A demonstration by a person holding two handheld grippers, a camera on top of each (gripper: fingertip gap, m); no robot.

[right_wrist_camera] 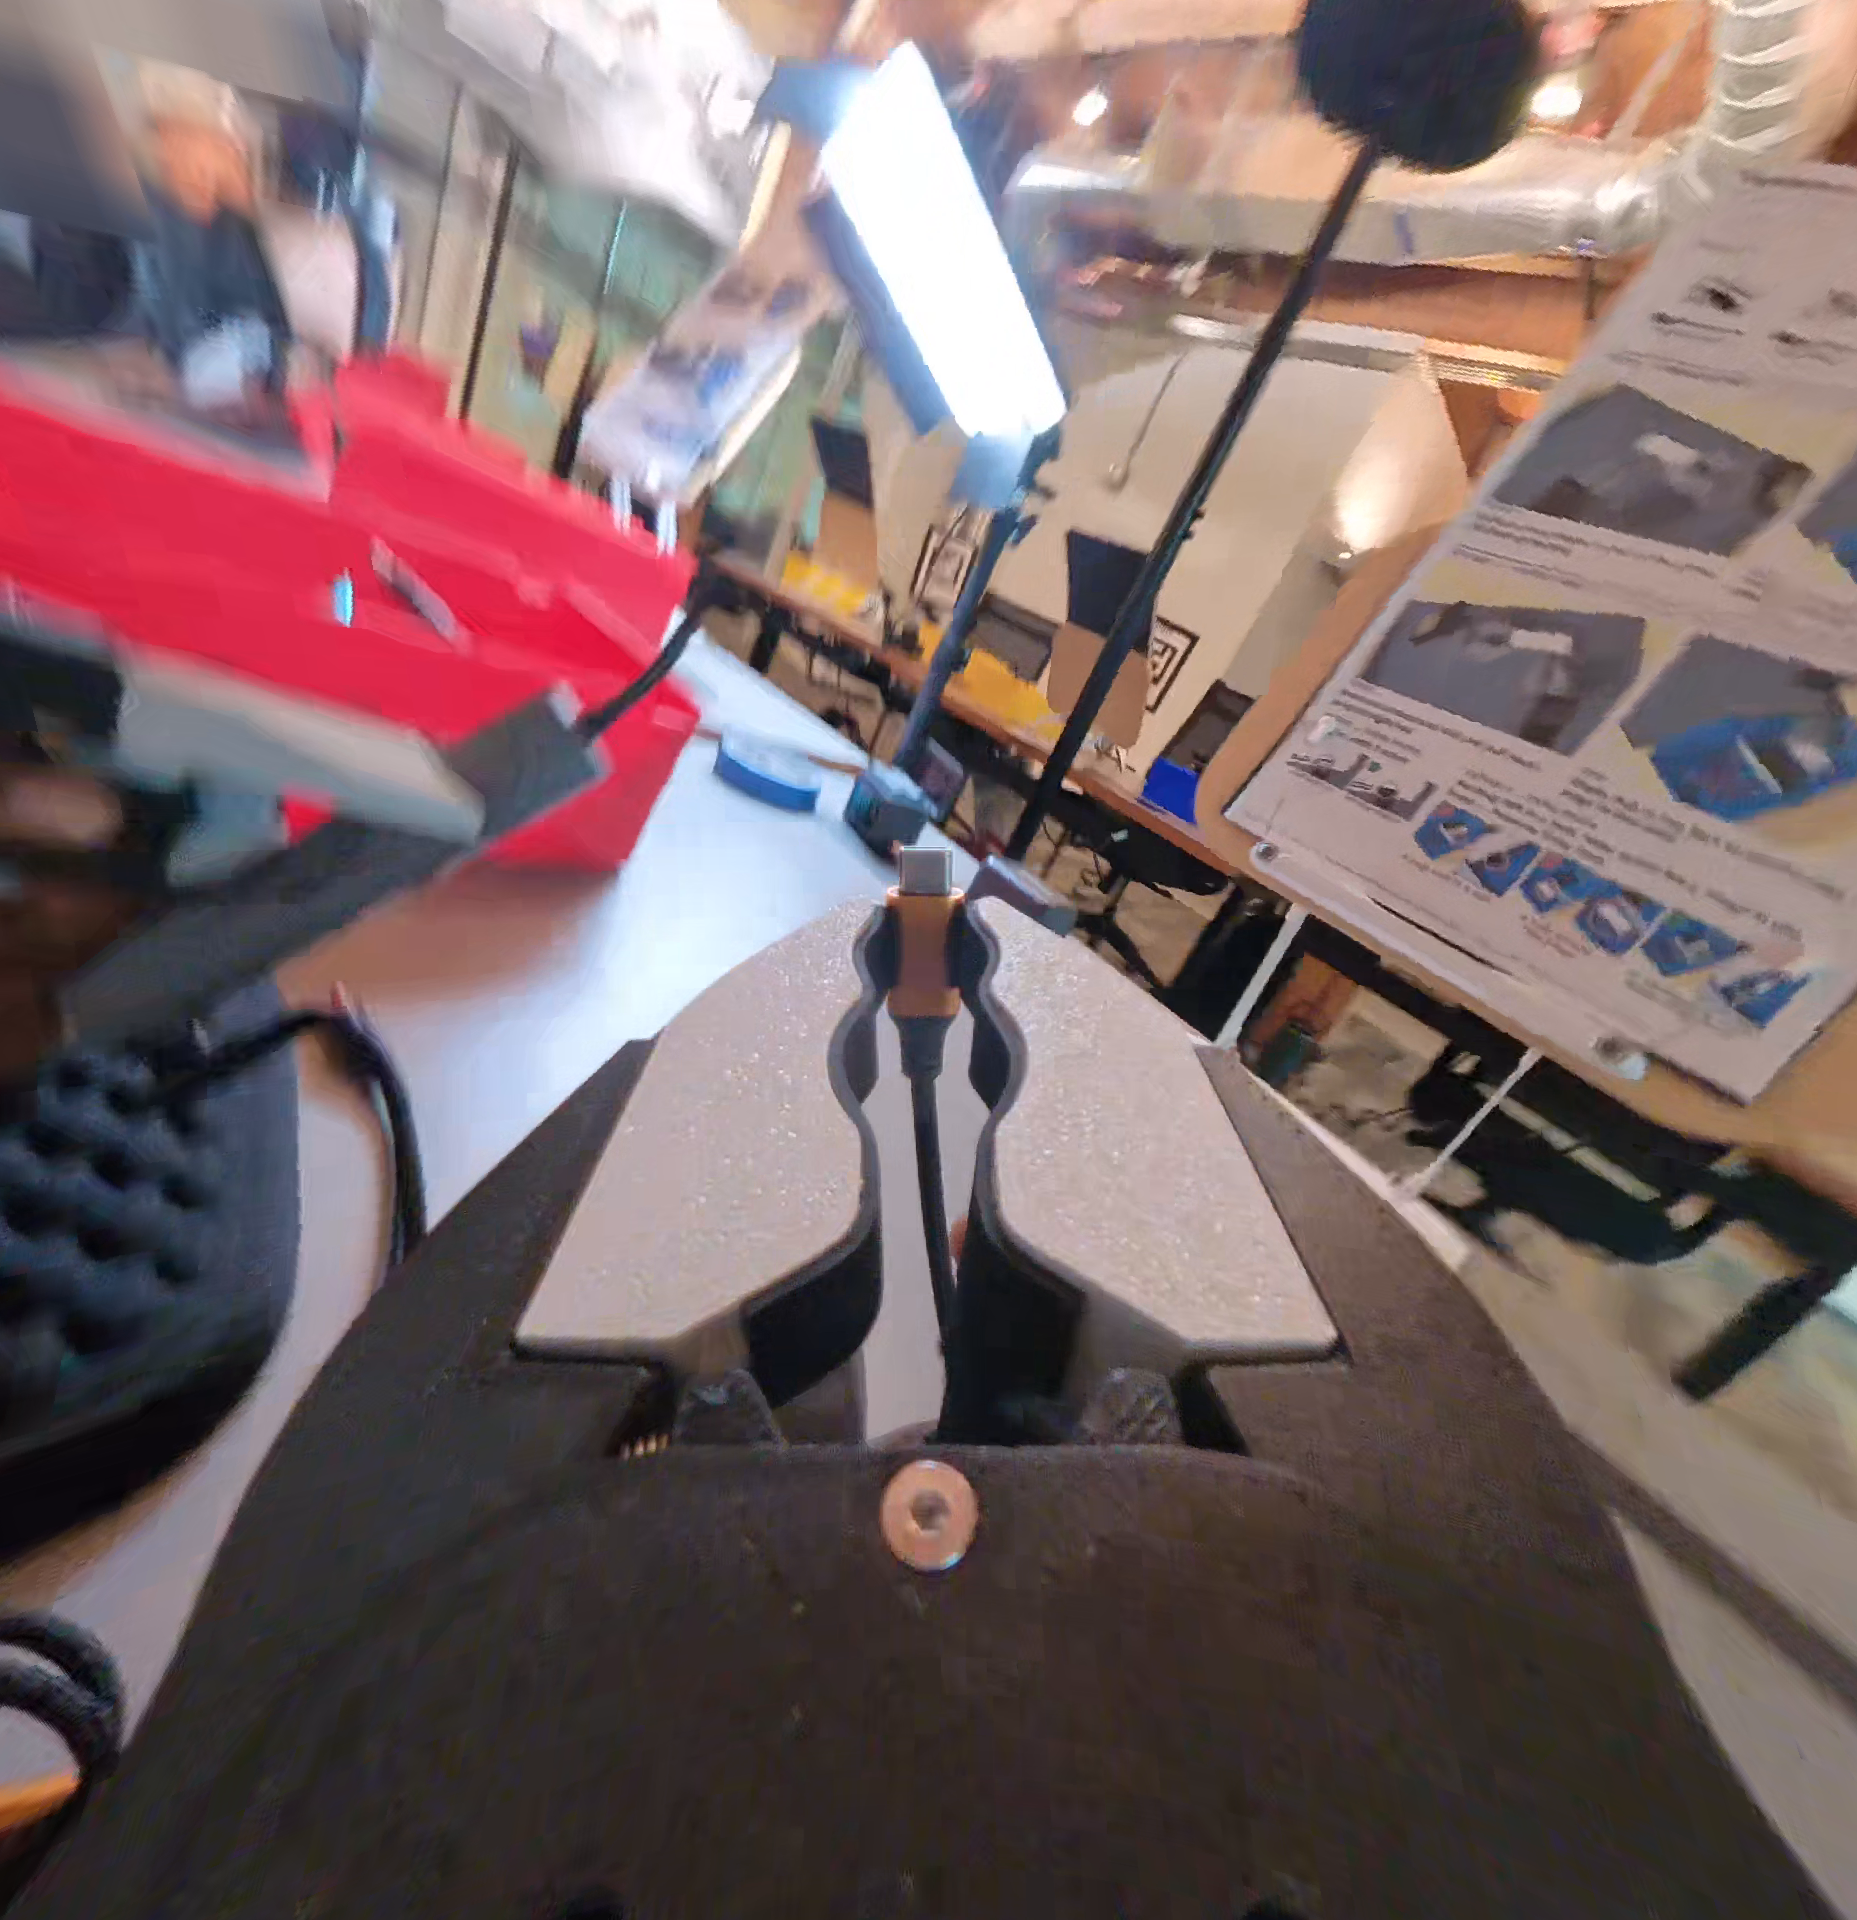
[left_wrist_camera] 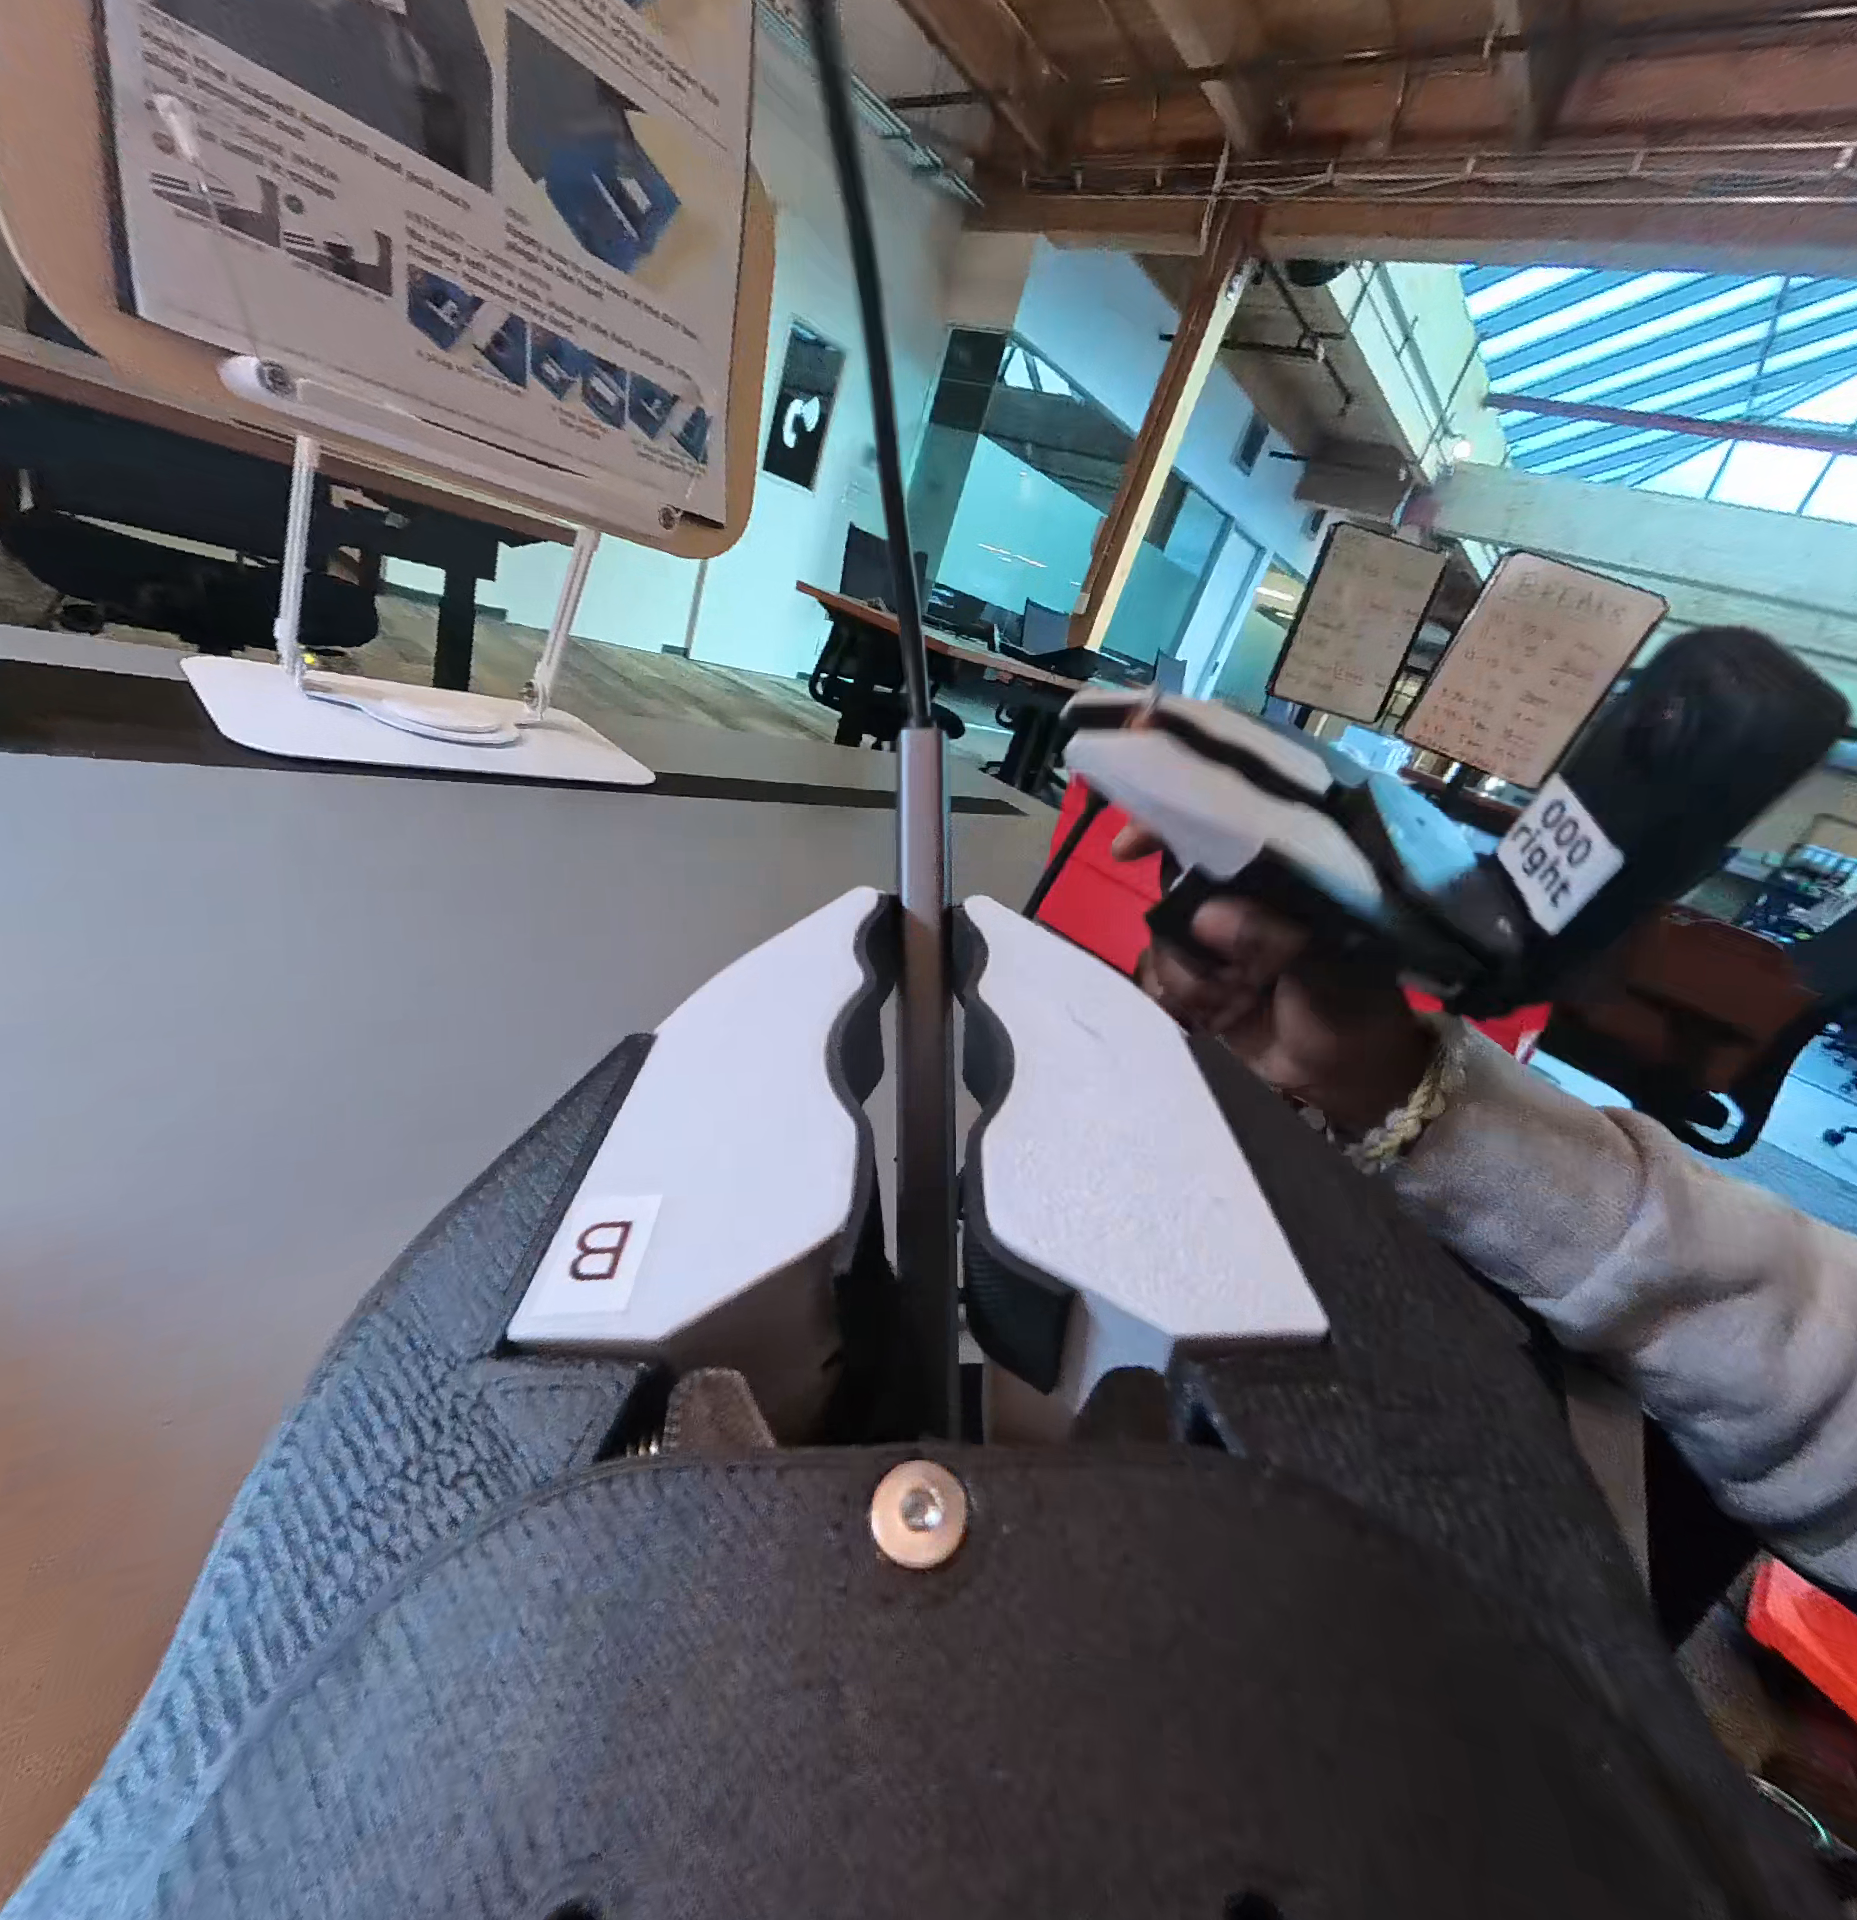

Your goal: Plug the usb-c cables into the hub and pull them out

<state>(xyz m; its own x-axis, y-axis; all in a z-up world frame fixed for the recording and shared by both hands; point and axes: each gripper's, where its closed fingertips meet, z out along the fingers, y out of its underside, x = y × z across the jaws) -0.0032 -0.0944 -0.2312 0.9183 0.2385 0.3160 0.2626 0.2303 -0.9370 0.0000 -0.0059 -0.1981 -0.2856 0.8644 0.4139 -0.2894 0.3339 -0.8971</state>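
Observation:
My left gripper is shut on a thin dark grey hub, seen edge-on and held above the table. The hub's black cable rises from its far end. My right gripper is shut on an orange USB-C plug; its metal tip sticks out past the fingertips, and its black cable runs back between the fingers. In the right wrist view the left gripper and hub appear blurred at the left. In the left wrist view the right gripper is at the right, apart from the hub.
A grey table lies below. An instruction board on a white stand stands at the back, and also shows in the right wrist view. A red bin, a blue tape roll and a bar lamp are beyond. The left gripper's tips are roughly 10 centimetres from the right gripper's.

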